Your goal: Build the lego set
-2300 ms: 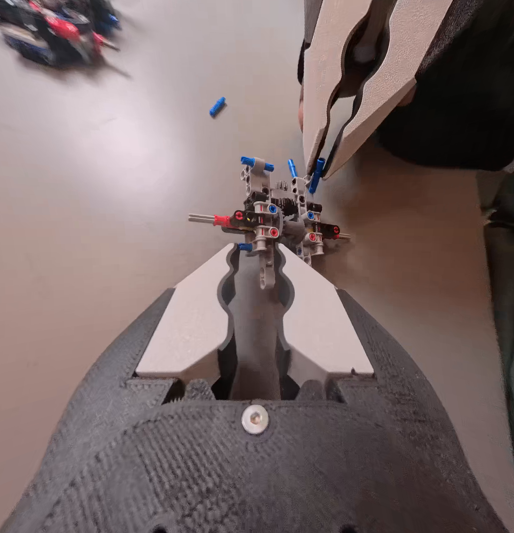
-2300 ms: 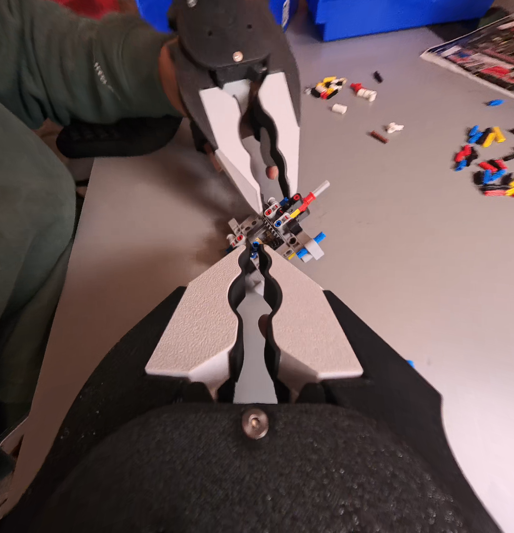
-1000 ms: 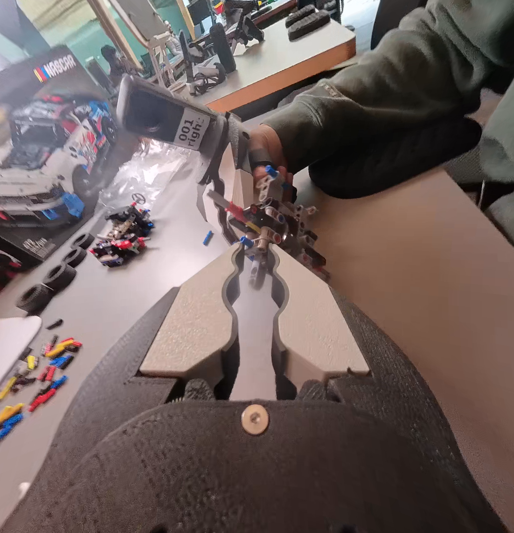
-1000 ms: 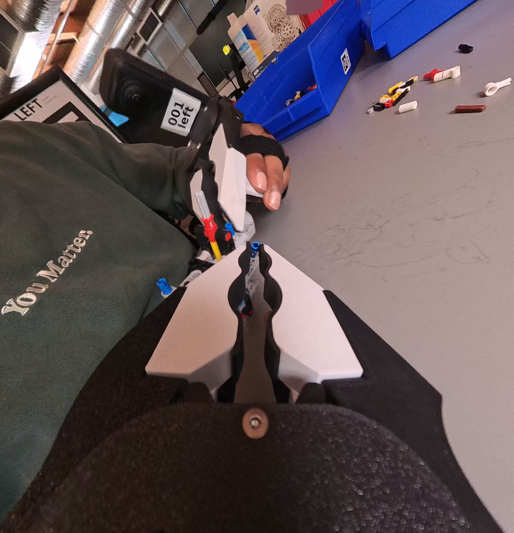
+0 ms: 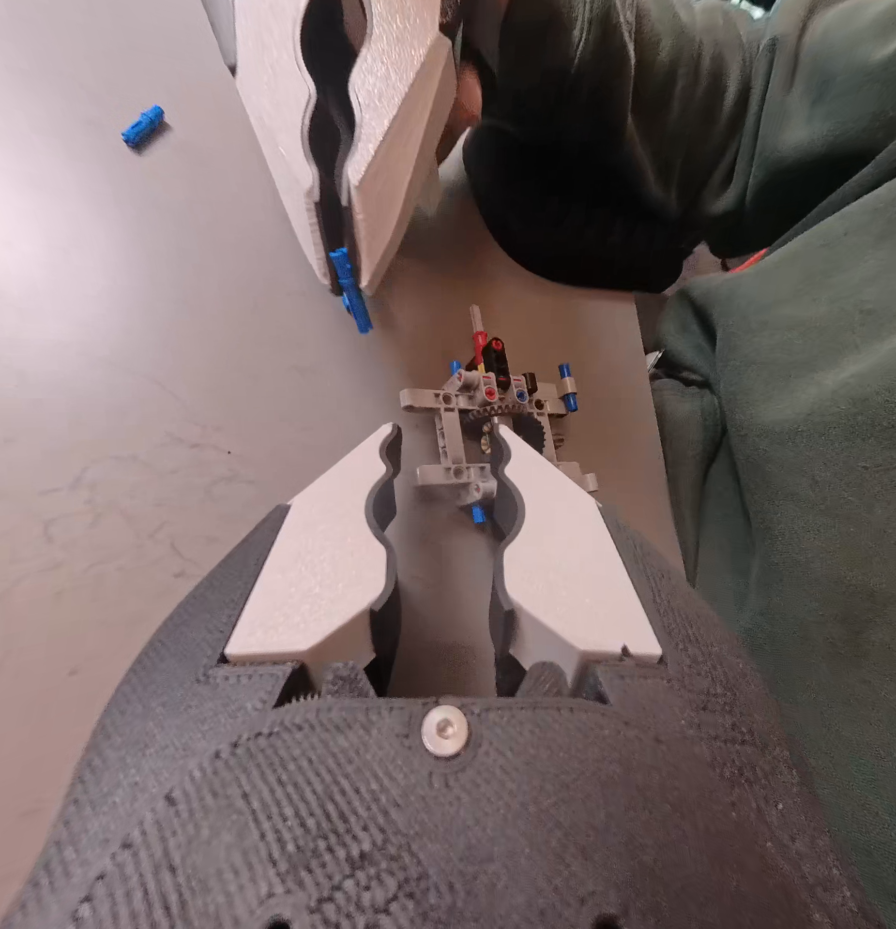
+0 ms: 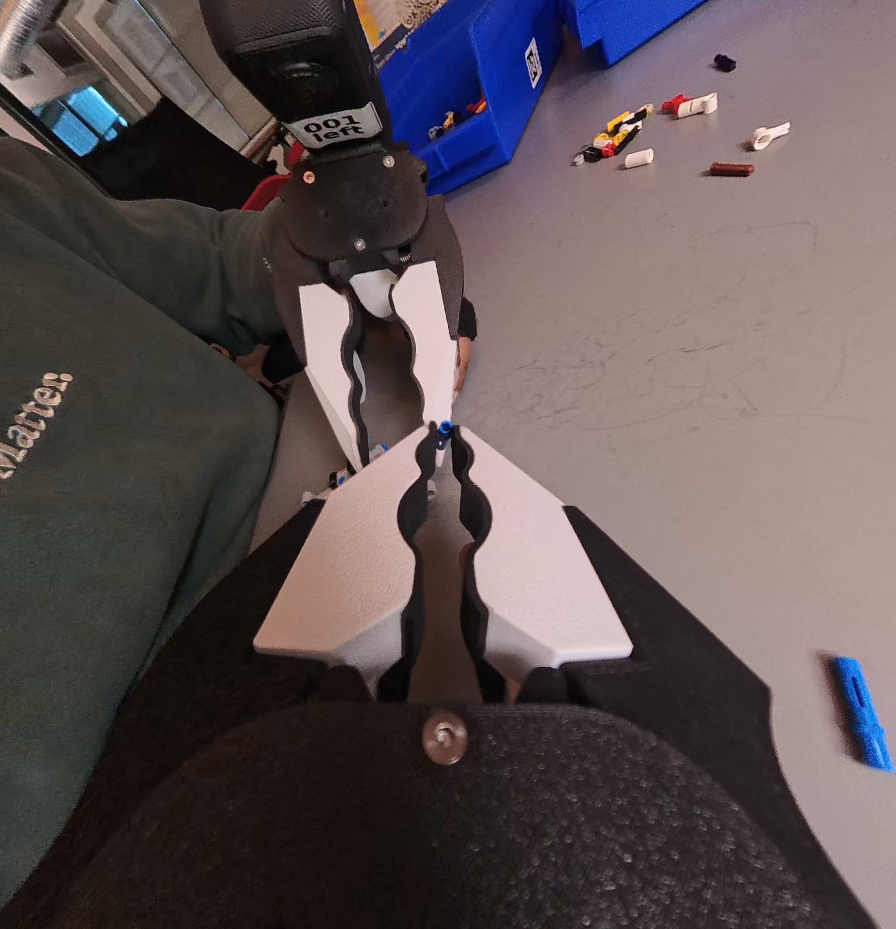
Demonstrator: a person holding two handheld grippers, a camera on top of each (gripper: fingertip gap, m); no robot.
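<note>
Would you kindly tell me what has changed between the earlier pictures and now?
The left tongs have opened and let go of the grey gear assembly, which now lies on the table between their spread fingers. The right tongs have drawn away from it, still pinching the blue pin. The loose blue pin stayed put.

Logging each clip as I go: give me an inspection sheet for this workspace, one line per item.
Surface: grey table, faintly scuffed.
Job's things: grey toy-brick frame with black gear, lying on the table near its edge; blue pin.
Clutter: loose blue pin; small bricks; blue bins.
Grippers: left claw open over the frame, with a gap on its left side; right claw shut on the blue pin, clear of the frame.
Cables: nothing seen.
Surroundings: person's green sleeve.
</note>
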